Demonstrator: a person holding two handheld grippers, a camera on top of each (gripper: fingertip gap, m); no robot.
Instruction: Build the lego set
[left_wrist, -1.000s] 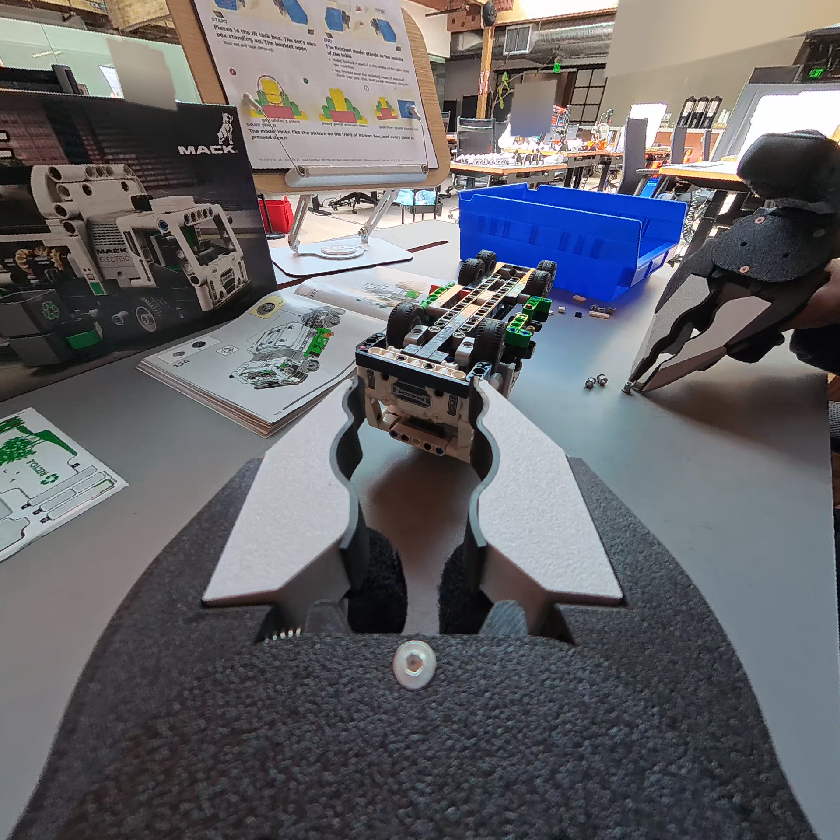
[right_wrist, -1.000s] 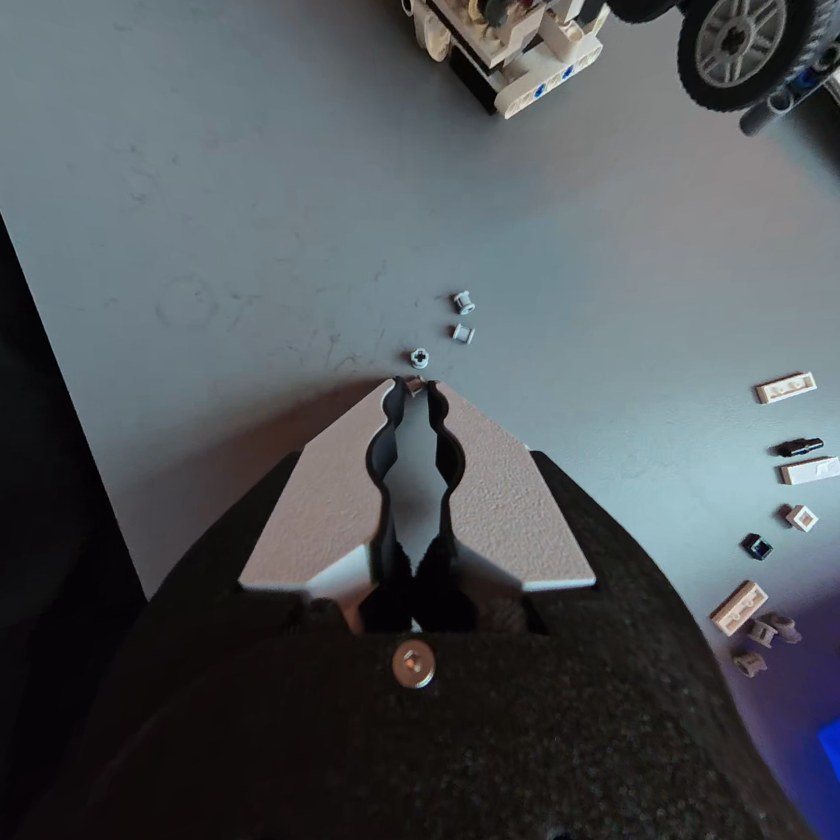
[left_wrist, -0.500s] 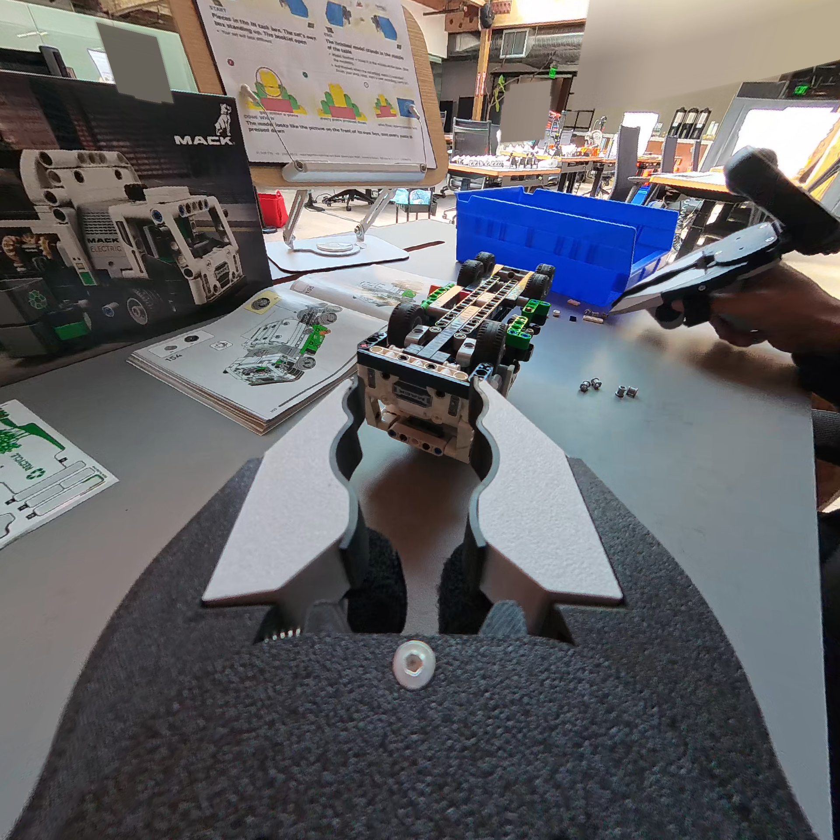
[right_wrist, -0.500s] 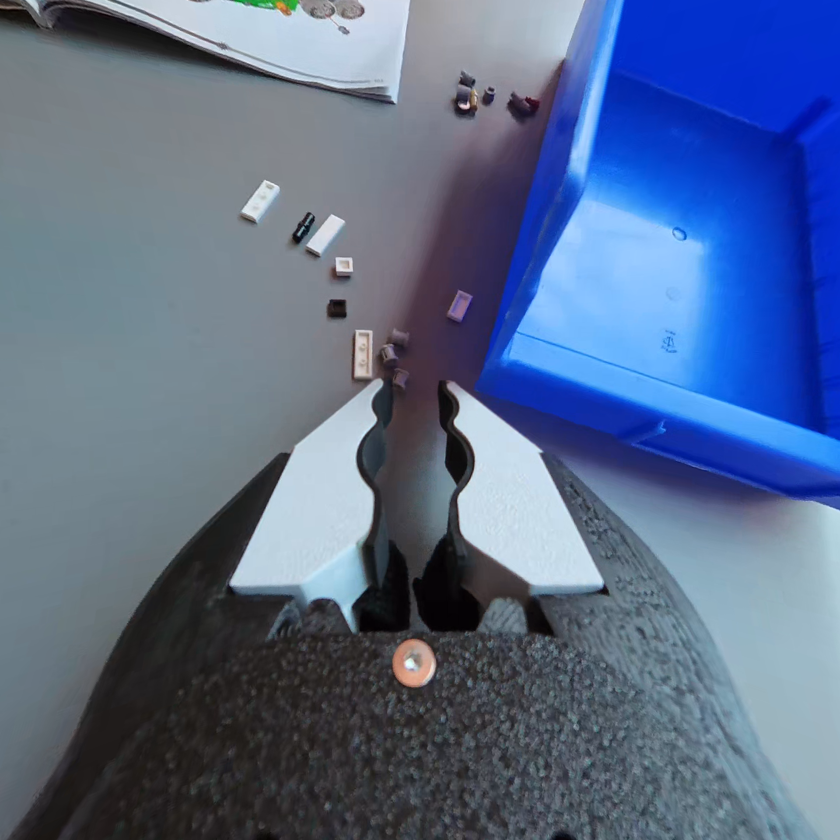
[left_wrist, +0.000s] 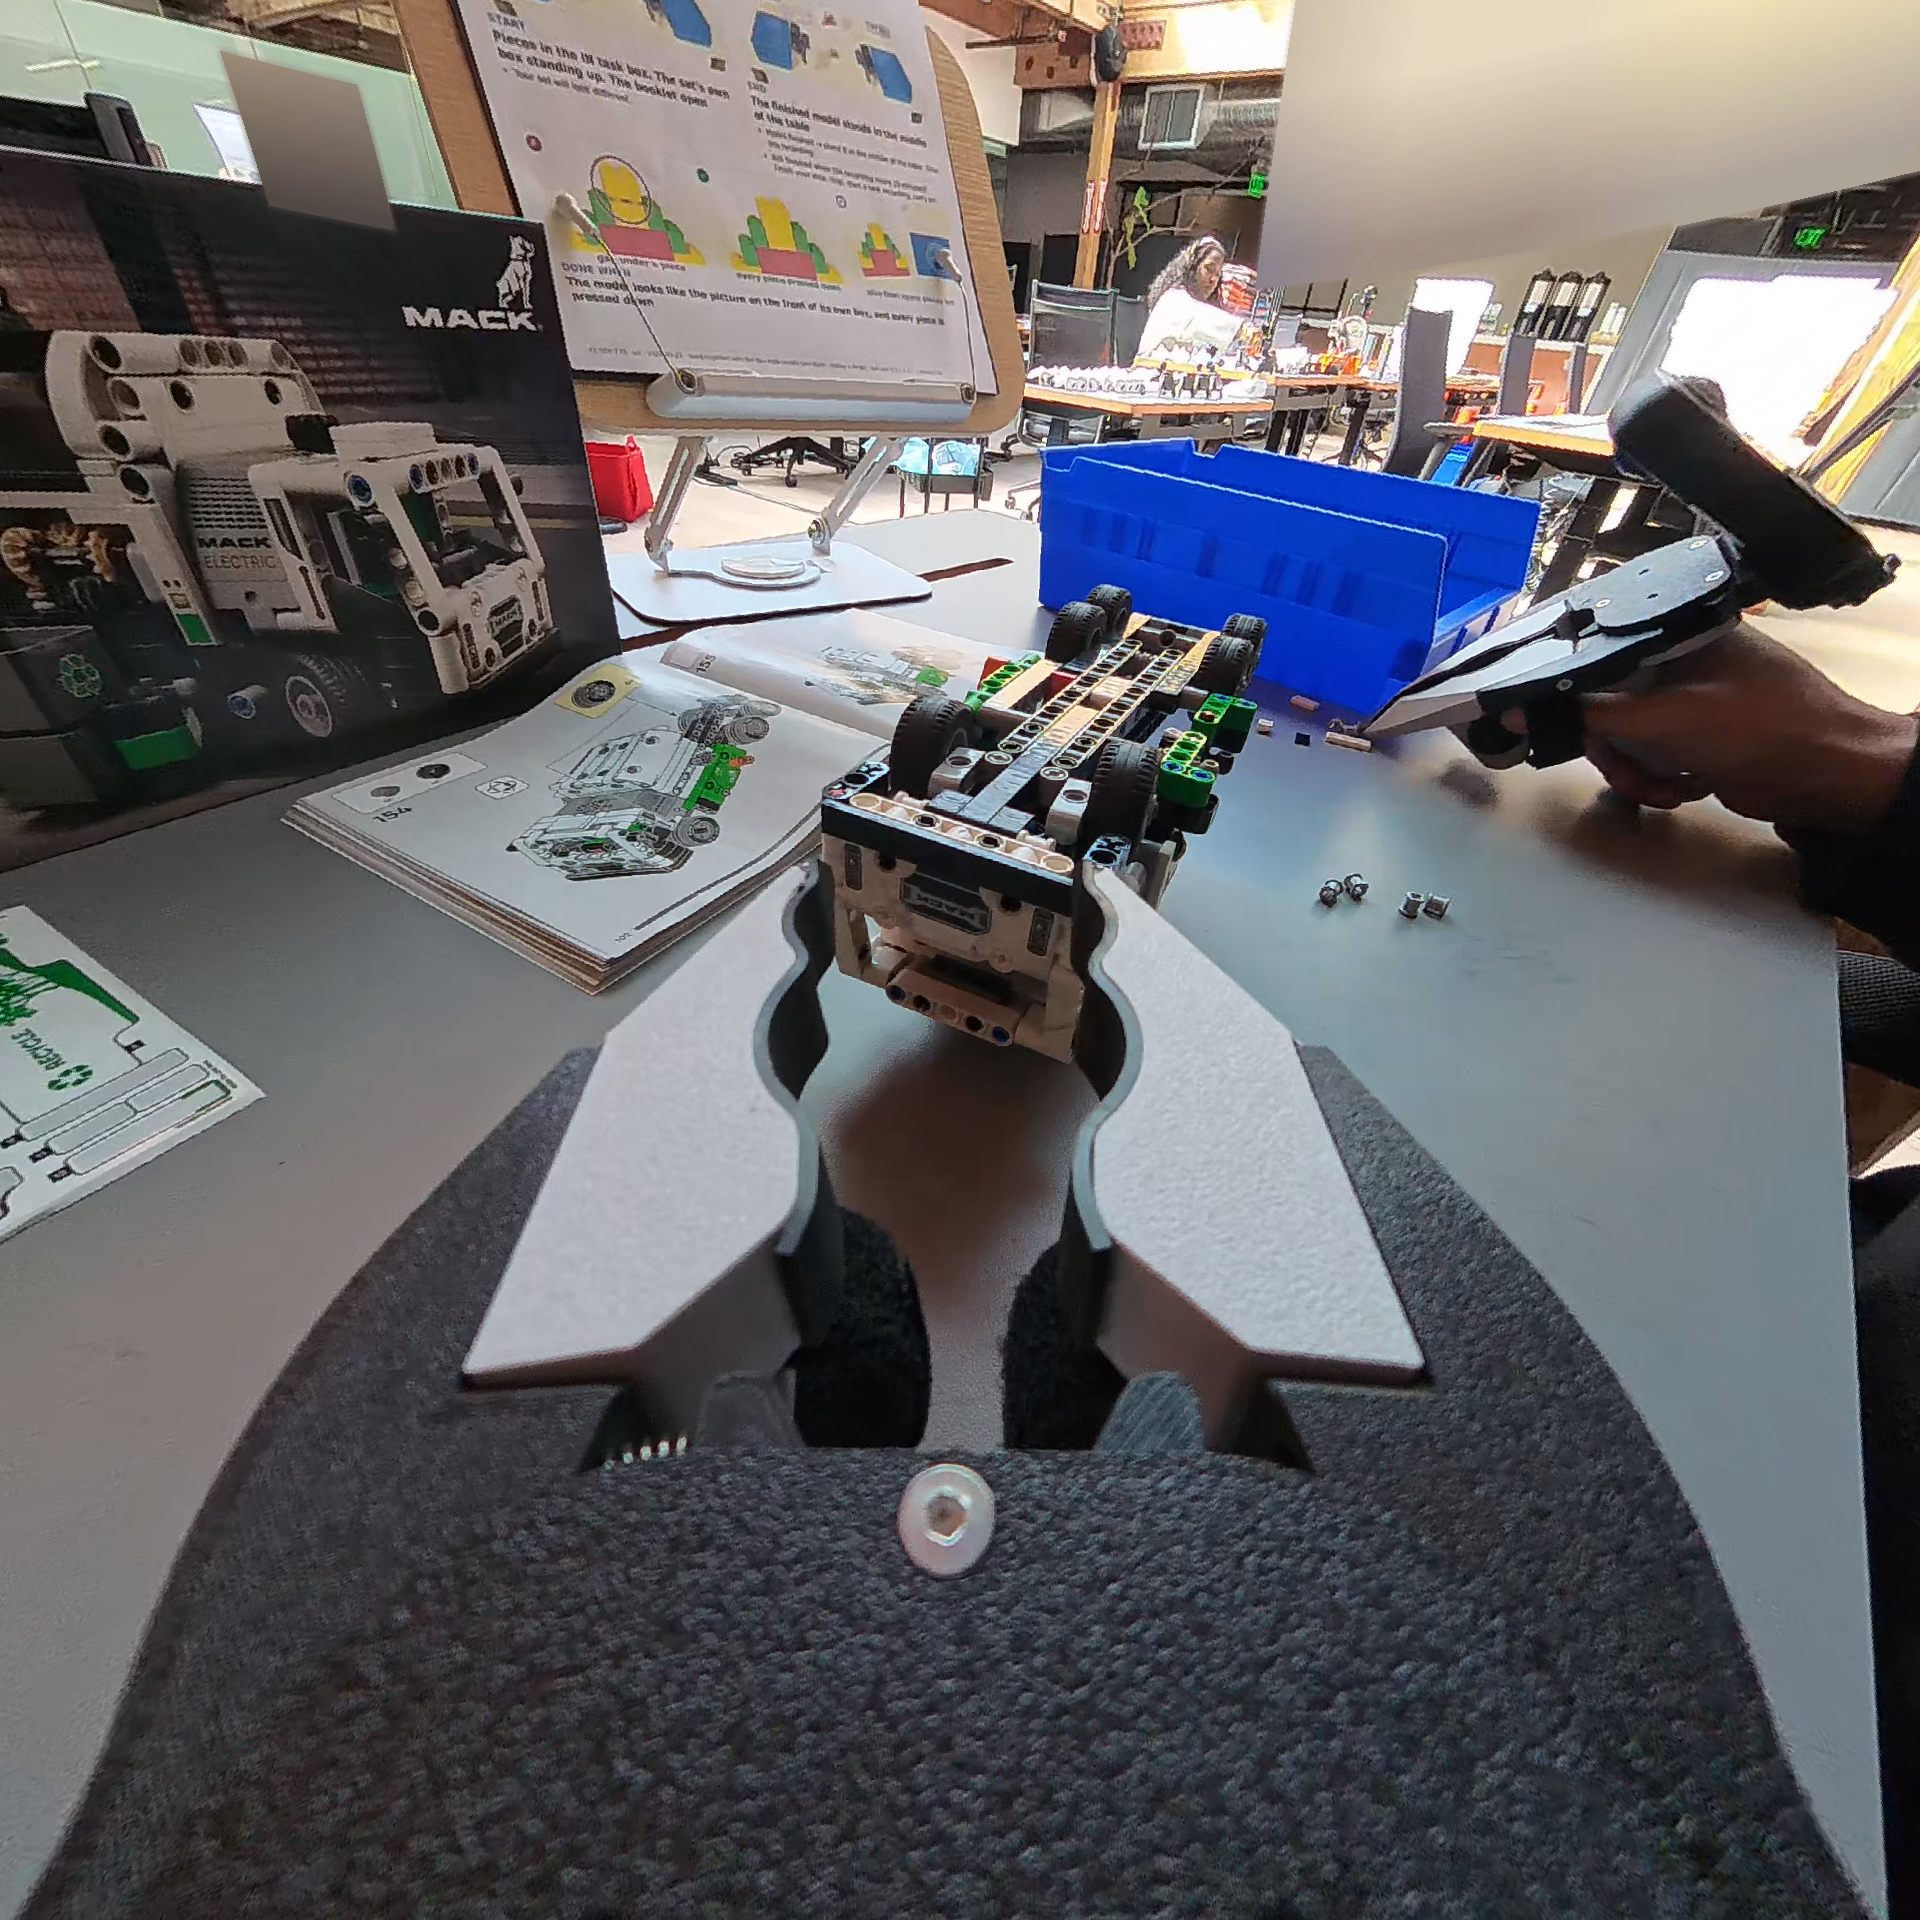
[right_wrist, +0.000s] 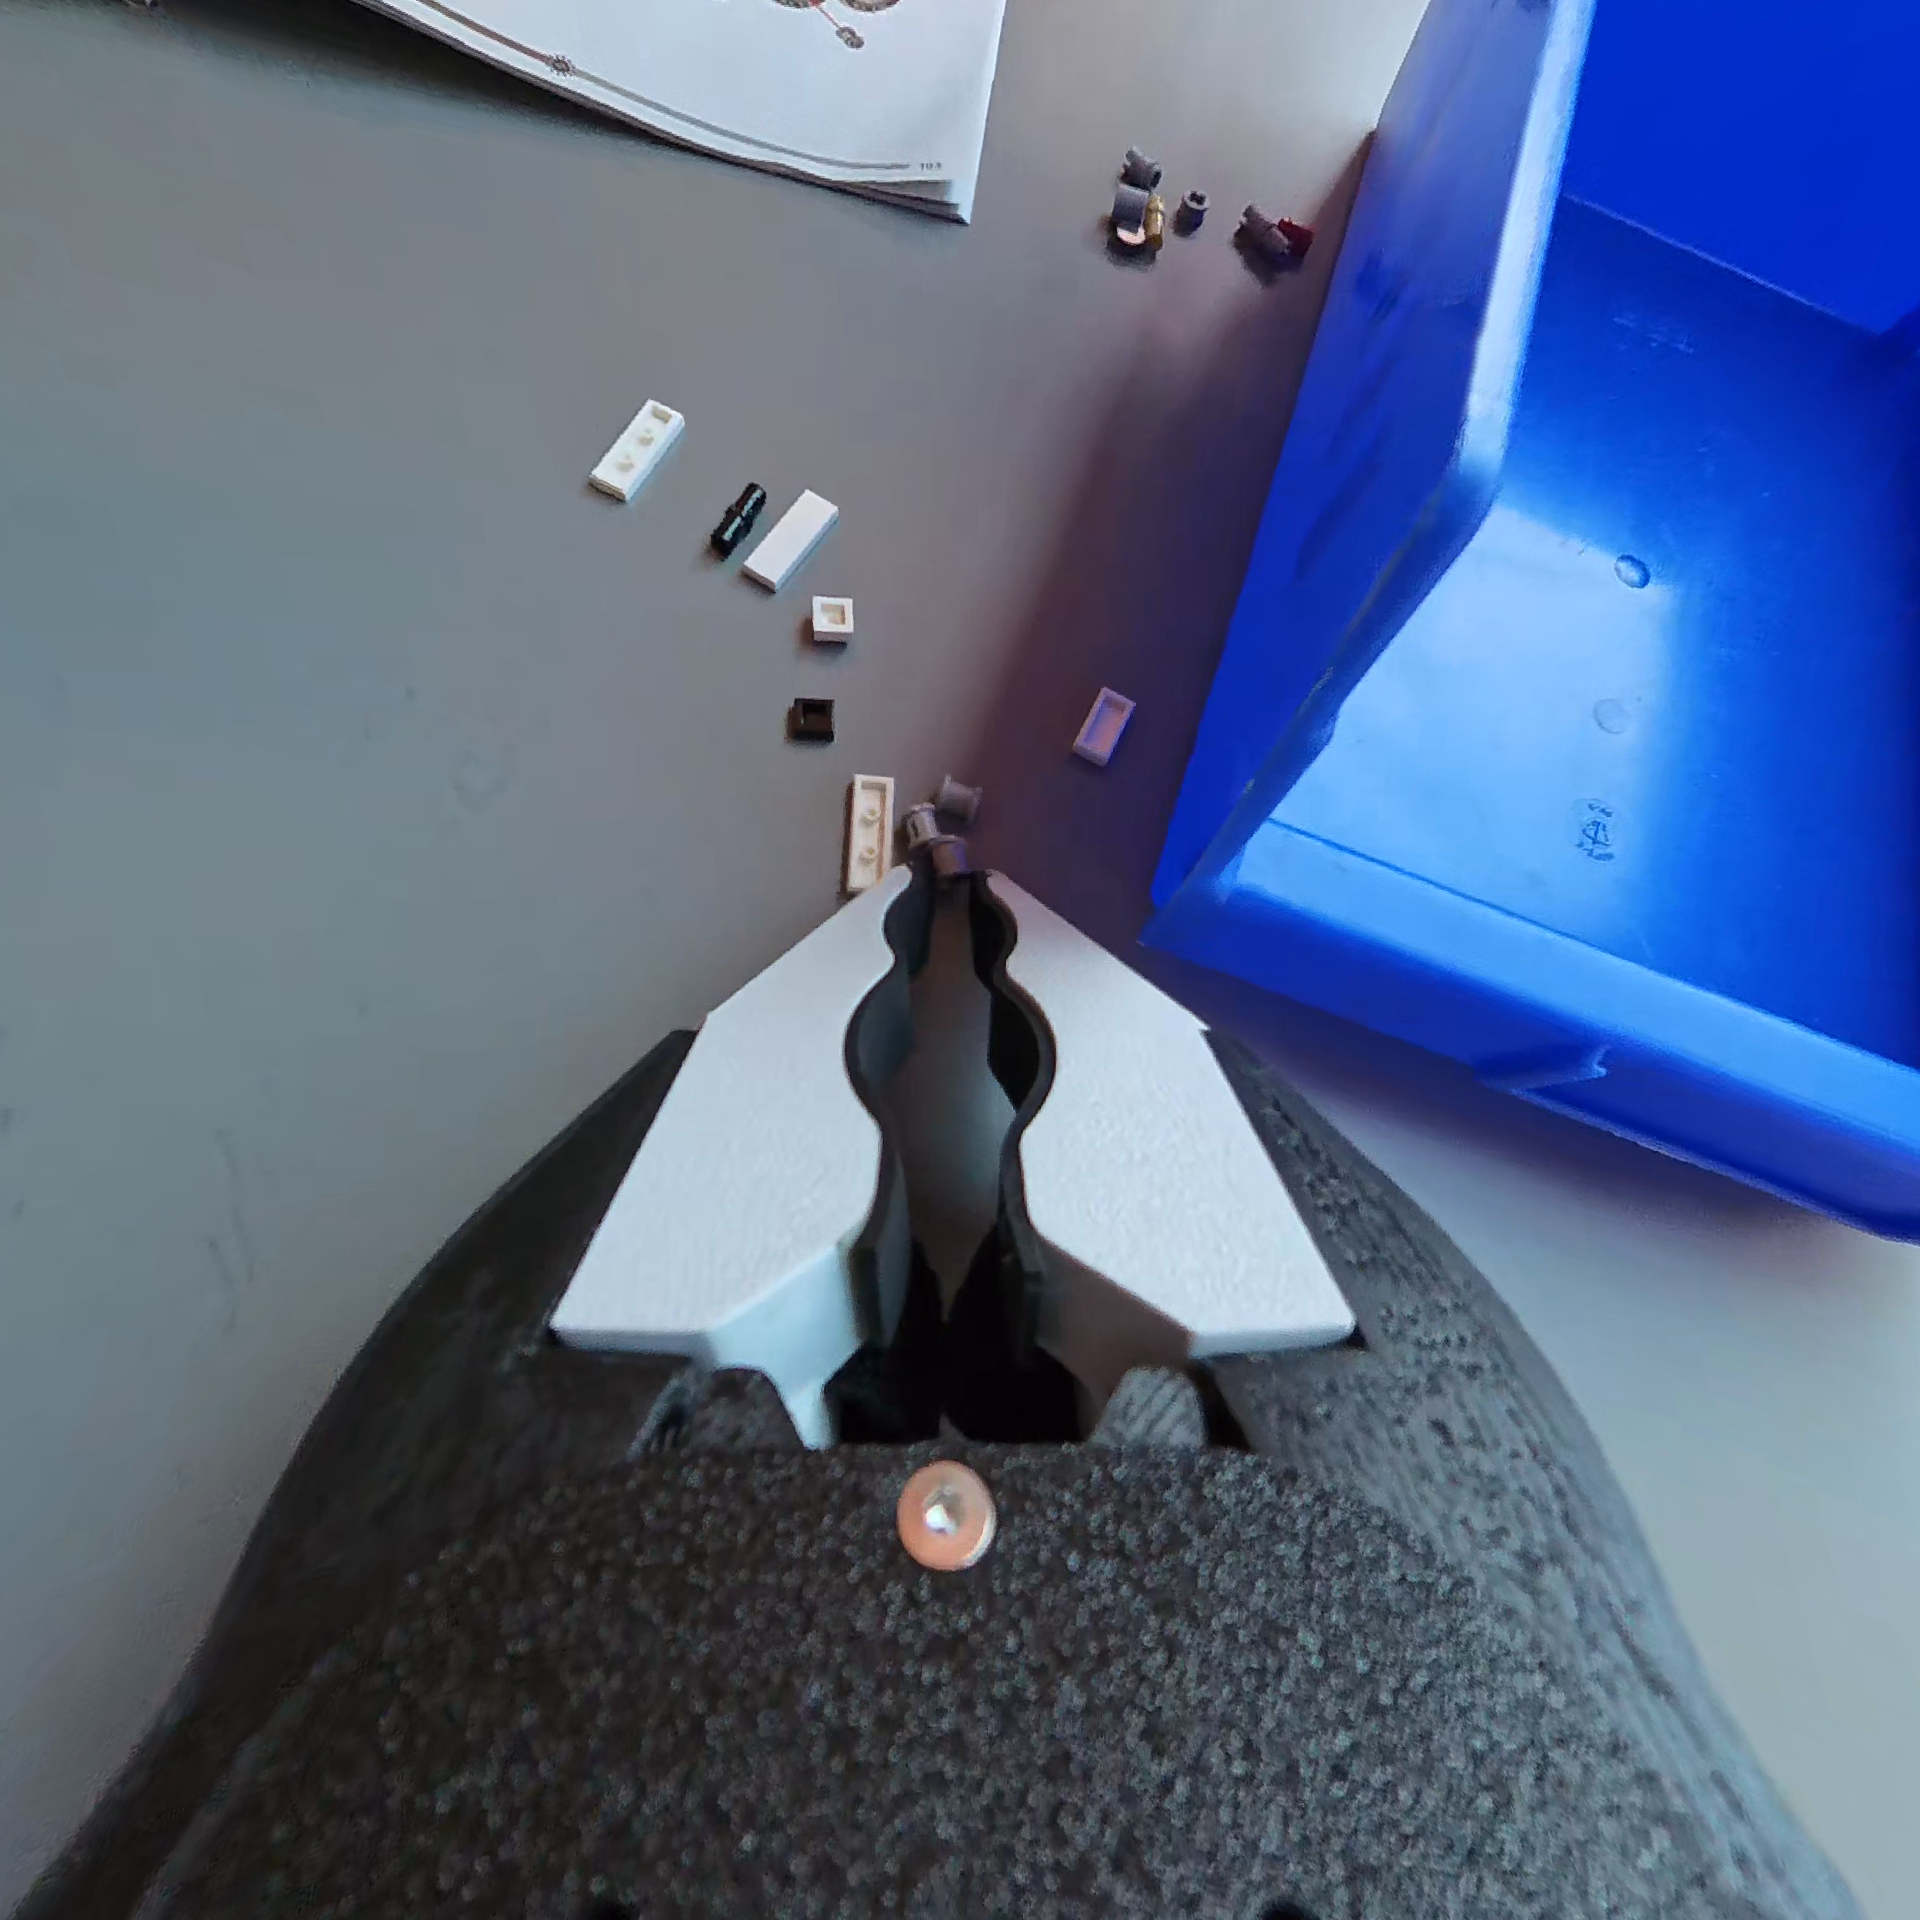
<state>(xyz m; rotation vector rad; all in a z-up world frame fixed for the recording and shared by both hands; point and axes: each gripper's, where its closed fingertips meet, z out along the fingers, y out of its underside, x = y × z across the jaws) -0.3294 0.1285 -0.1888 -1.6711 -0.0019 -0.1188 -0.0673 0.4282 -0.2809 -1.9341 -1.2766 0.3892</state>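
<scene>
**Truck chassis built, cab and body yet to come; right tongs at a small bushing.**

The left gripper (left_wrist: 948, 940) stood part-open with its jaws flanking the front of the upside-down truck chassis (left_wrist: 1044, 774) on the grey table (left_wrist: 1507, 1195), apparently clamping it, while the right gripper (right_wrist: 943, 883) was nearly closed on a small grey bushing (right_wrist: 948, 858) beside the blue bin (right_wrist: 1558, 623). Judged against the box (left_wrist: 260, 499), only the wheeled frame was done; the cab and body remained. The left wrist view alone showed the chassis, box, open manual (left_wrist: 623, 790) and four bushings (left_wrist: 1387, 899). The right wrist view alone showed the bin's empty inside and the loose white plates (right_wrist: 636, 450) near it.
</scene>
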